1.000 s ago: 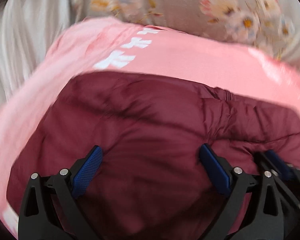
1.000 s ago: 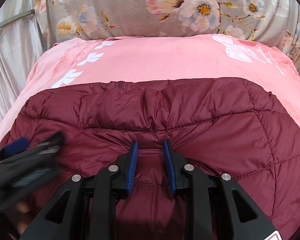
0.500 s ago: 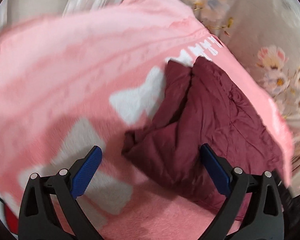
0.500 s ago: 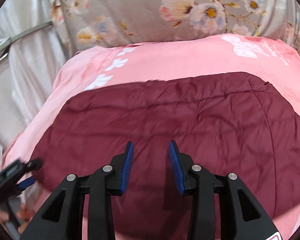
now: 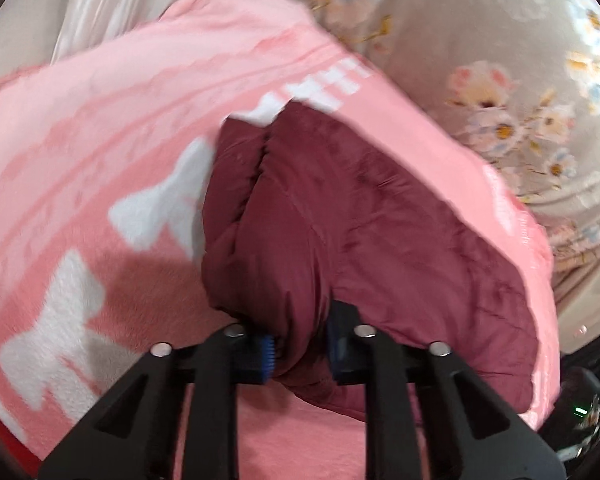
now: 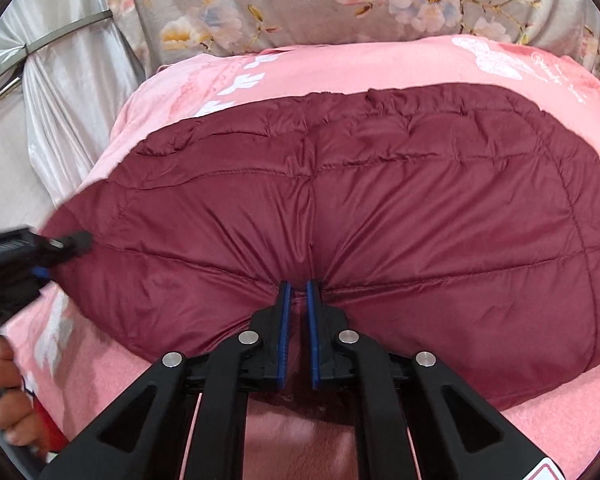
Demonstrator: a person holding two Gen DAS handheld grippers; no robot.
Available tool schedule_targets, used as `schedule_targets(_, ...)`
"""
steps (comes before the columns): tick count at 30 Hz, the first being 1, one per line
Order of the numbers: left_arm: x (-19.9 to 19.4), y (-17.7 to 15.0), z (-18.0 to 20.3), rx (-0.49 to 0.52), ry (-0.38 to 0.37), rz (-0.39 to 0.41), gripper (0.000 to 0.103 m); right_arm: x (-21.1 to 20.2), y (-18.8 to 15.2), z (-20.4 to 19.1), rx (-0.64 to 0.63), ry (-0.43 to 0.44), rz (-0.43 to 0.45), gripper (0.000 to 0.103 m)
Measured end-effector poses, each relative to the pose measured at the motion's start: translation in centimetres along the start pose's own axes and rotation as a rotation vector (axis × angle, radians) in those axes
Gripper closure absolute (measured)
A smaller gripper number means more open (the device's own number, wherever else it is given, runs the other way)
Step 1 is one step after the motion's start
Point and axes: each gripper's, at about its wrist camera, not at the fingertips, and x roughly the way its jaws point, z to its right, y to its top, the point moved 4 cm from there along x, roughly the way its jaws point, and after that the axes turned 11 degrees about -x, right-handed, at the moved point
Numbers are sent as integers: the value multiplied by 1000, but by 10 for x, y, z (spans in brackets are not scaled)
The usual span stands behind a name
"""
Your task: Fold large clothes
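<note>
- Maroon quilted jacket lies spread on the pink blanket; pink margin shows on its far, left and near sides.
- Right gripper is pinching the jacket's near edge at mid-width, fabric puckered between the blue pads.
- Left gripper is clamped on the jacket's left corner; it shows at the left edge in the right wrist view.
- Floral fabric rises right behind the blanket's far edge; silver drape on the left.

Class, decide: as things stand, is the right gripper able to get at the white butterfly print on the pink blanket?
Probably not: the right gripper is shut on the jacket, whose bulk lies between it and the butterfly print.
</note>
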Motion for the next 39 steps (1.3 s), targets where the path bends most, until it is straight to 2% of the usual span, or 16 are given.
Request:
schedule_targets(4, -37, 3, 33, 54, -97, 55, 92, 8, 6, 7, 20, 24, -8, 99)
schedule_targets(9, -73, -6, 84, 164, -167, 107, 92, -14, -3, 23, 184, 155, 25, 99)
schedule_targets(12, -80, -3, 97, 186, -189, 102, 92, -33, -12, 18, 162, 154, 35, 99)
schedule_targets(14, -82, -2, 104, 190, -198, 104, 92, -32, -14, 14, 150, 163, 16, 100)
schedule_targets(17, -91, -4, 117, 216, -214, 116, 93, -17, -9, 4, 160, 185, -7, 99)
schedule_targets(22, -104, -11, 152, 313, -233, 128, 94, 8, 13, -23, 118, 222, -12, 99)
schedule_targets(24, -101, -15, 167, 350, -230, 128, 94, -2, 17, -23, 122, 226, 4, 99)
schedule_targets(26, -99, -21, 178, 384, -235, 116, 94, -31, 17, -11, 145, 249, 45, 99)
schedule_targets(27, -96, -25, 187, 405, -242, 107, 94, -43, 16, -3, 151, 241, 59, 99)
schedule_targets(29, -89, -34, 201, 432, -252, 91, 94, -75, 9, 27, 172, 169, 84, 99)
schedule_targets(33, -63, -70, 239, 497, -282, 15, 94, -124, -18, 96, 233, -32, 100, 98)
schedule_targets(39, -8, -135, 282, 594, -256, -122, 94, -154, -58, 155, 354, -136, 101, 97)
